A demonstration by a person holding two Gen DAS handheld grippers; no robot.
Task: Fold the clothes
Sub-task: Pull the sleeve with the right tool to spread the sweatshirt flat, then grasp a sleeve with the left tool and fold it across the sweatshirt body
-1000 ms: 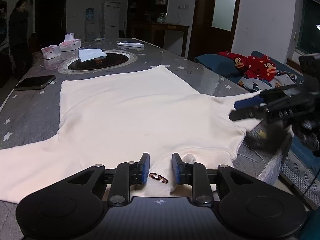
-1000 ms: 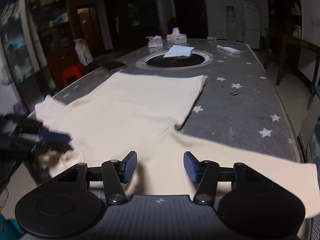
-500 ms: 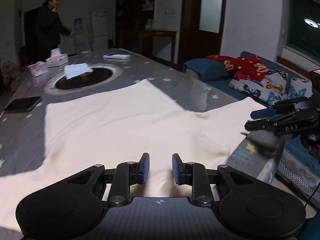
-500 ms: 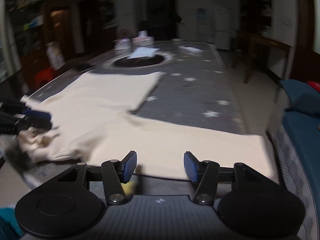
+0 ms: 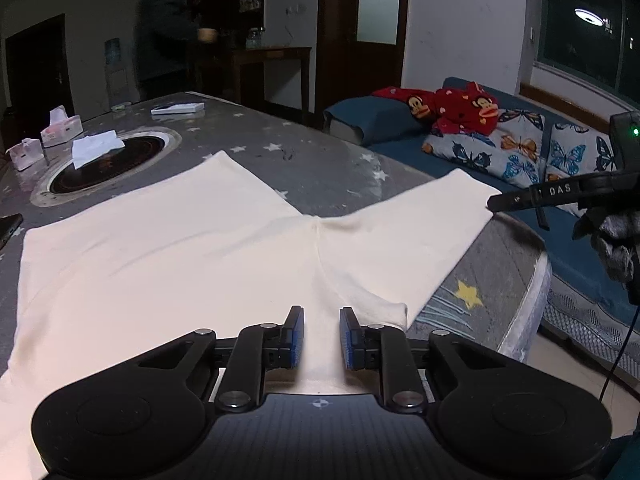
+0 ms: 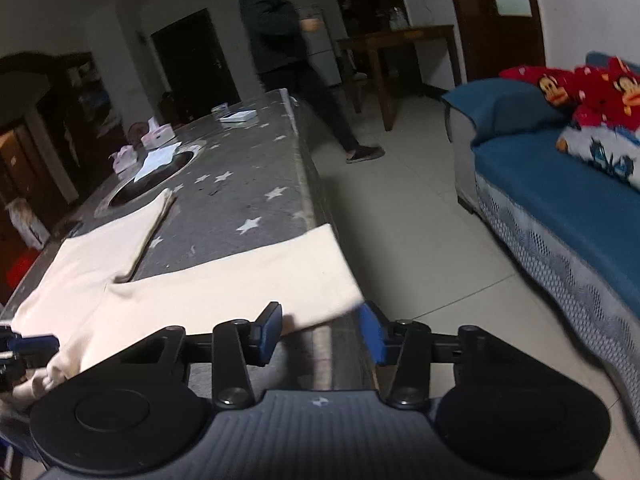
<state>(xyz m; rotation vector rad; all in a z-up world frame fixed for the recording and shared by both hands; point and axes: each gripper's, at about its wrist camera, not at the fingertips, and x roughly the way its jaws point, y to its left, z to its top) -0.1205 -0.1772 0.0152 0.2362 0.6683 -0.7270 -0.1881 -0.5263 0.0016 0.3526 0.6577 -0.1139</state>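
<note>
A cream long-sleeved shirt (image 5: pixel 168 248) lies spread flat on the grey star-patterned table (image 5: pixel 320 168). My left gripper (image 5: pixel 321 338) hovers low over the shirt near the right shoulder seam. Its jaws are closing, a narrow gap remains, and cloth shows between the pads without being pinched. The right sleeve (image 6: pixel 224 292) runs to the table's corner. My right gripper (image 6: pixel 322 334) straddles the cuff's near corner there, its jaws closing but still wide of the cloth. In the left wrist view the right gripper (image 5: pixel 496 203) sits at the cuff end. The left gripper (image 6: pixel 30 344) shows at the right wrist view's far left.
A person in dark clothes (image 6: pixel 280 40) stands past the table's far end. Tissue boxes (image 5: pixel 60 130), a white paper (image 5: pixel 96 148) on a round dark recess, a white box (image 5: pixel 178 109) and a phone (image 5: pixel 8 226) lie beyond the shirt. A blue bed (image 6: pixel 560 208) with pillows stands right.
Both views have swung right. My right gripper moved out along the sleeve to its cuff and narrowed its jaws. My left gripper shifted from the collar toward the shoulder. The person walked behind the table.
</note>
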